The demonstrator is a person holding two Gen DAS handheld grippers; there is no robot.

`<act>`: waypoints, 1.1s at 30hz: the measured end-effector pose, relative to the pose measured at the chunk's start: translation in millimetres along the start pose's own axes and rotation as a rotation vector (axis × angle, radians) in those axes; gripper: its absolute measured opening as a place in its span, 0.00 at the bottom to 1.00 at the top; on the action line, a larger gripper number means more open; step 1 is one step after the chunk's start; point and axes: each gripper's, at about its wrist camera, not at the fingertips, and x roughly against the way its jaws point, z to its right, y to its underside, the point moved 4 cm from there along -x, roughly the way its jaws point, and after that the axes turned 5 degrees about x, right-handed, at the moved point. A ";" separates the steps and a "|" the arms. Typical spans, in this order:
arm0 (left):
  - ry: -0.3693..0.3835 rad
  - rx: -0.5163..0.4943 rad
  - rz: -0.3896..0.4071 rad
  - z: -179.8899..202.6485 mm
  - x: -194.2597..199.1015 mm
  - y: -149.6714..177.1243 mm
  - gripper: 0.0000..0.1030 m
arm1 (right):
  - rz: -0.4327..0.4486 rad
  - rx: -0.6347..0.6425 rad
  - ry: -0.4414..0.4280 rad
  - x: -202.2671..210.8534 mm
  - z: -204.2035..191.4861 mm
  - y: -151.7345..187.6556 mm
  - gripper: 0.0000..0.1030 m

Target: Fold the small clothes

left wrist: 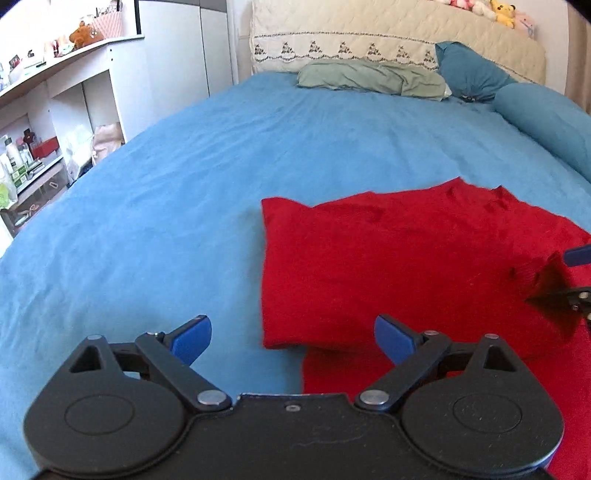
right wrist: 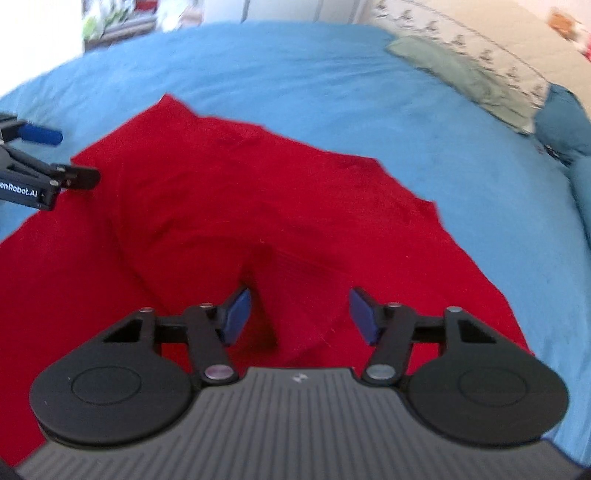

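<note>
A red garment [left wrist: 388, 266] lies partly folded on the blue bed sheet [left wrist: 166, 192], its left edge straight. My left gripper [left wrist: 293, 334] hovers over that near left edge, open, with nothing between its blue pads [left wrist: 192, 338]. My right gripper [right wrist: 301, 314] is low over the garment [right wrist: 229, 206] on its right side. A raised fold of red cloth [right wrist: 295, 295] stands between its fingers, and the pads [right wrist: 364, 317] still show a gap to it. Each gripper also shows in the other's view: the right gripper [left wrist: 570, 275] at the right edge, the left gripper [right wrist: 70, 155] at the left.
A pale green cloth [left wrist: 369, 79] and teal pillows [left wrist: 476, 74] lie at the head of the bed by a cream quilted headboard cover [left wrist: 369, 33]. White shelves [left wrist: 55, 122] with bottles and boxes stand left of the bed.
</note>
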 end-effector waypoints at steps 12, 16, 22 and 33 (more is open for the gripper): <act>0.028 0.057 -0.016 -18.5 -11.8 7.6 0.94 | 0.104 -0.205 0.229 36.5 86.2 -21.9 0.21; 0.063 0.080 -0.013 -12.9 -22.4 9.0 0.95 | 0.133 -0.359 0.326 49.0 121.3 10.4 0.21; 0.102 0.061 -0.026 -6.0 -17.1 10.3 0.95 | 0.075 -0.544 0.369 25.3 139.7 70.9 0.20; 0.097 0.118 -0.033 -19.7 -18.9 4.7 0.95 | 0.102 -0.640 0.333 33.2 141.5 98.6 0.21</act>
